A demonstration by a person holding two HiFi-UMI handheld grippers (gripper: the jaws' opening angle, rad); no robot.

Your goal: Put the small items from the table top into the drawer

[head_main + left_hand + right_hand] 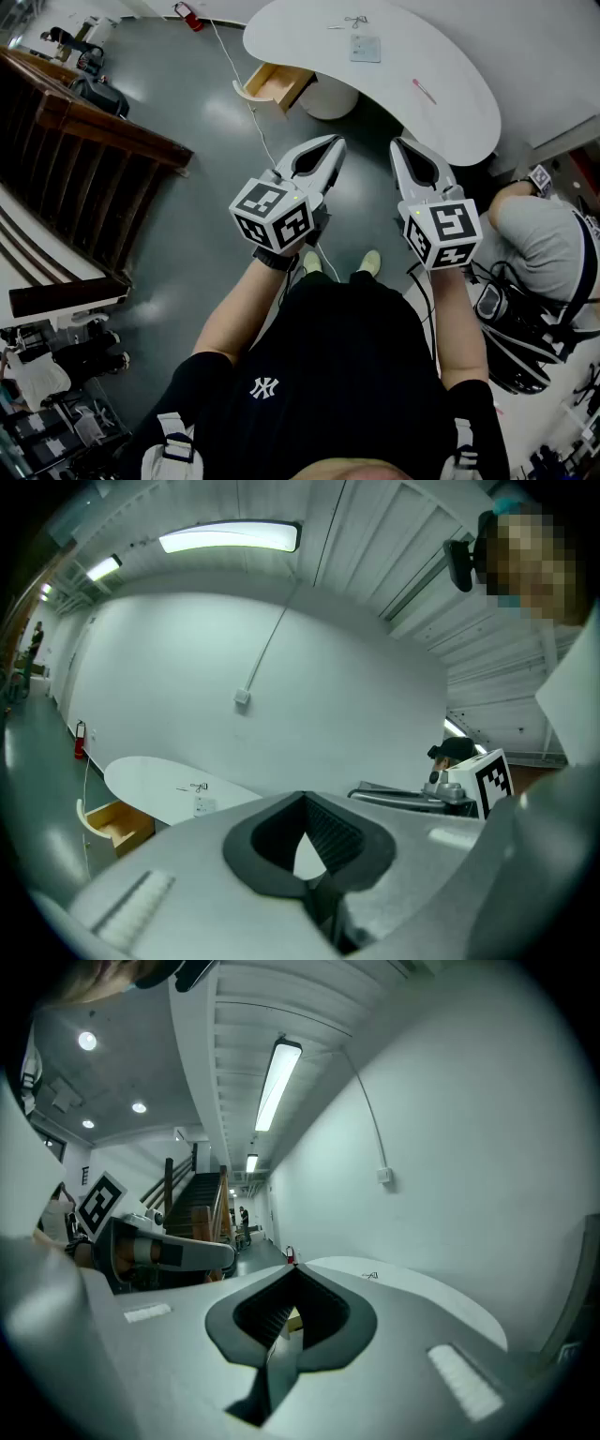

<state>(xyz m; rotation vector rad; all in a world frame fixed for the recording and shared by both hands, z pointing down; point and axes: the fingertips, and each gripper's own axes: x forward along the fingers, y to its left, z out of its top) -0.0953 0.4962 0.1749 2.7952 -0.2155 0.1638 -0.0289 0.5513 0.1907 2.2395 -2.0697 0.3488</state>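
Left hand-held gripper (337,142), right hand-held gripper (397,144), closed; one open drawer (276,85)

A glossy grey floor (197,122) is seen below, with a dark wooden staircase (84,169) at the left. A curved white worktop (300,28) is set against a white wall (300,686), which is lit by a ceiling strip light (230,538). A red extinguisher (80,740) is stood nearby.

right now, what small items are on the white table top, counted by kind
small scissors-like metal item: 1
pale square packet: 1
pink pen-like stick: 1
thin sliver, too small to name: 1
total: 4
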